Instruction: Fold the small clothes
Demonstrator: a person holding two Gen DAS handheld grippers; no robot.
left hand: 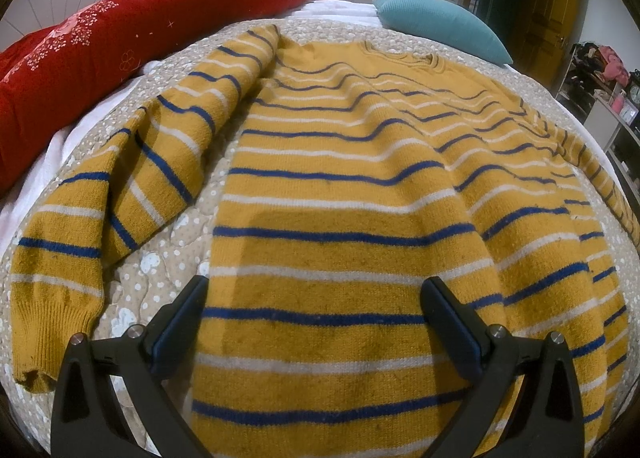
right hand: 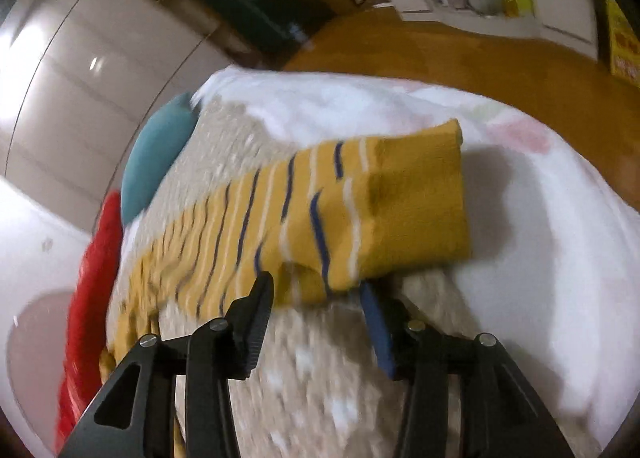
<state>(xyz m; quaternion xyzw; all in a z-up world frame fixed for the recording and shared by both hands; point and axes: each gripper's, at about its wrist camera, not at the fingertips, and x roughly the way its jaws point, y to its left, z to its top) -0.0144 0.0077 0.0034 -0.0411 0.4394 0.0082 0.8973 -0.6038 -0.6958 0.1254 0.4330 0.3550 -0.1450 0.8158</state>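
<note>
A mustard-yellow sweater point(left hand: 344, 186) with blue and white stripes lies spread flat on the bed. Its left sleeve point(left hand: 120, 186) is bent beside the body. My left gripper point(left hand: 316, 290) is open, hovering over the sweater's lower hem, one finger on each side of the body, holding nothing. In the blurred right wrist view the sweater's other sleeve point(right hand: 360, 218) stretches out with its plain cuff point(right hand: 420, 210) on white bedding. My right gripper point(right hand: 316, 290) is open just in front of the sleeve's near edge, the fingers straddling it.
A beige dotted quilt point(left hand: 168, 258) covers the bed. A red pillow point(left hand: 120, 30) lies at the back left and a teal cushion point(left hand: 440, 26) at the back right. White bedding point(right hand: 540, 238) lies beside the sleeve. Shelves point(left hand: 612, 98) stand right of the bed.
</note>
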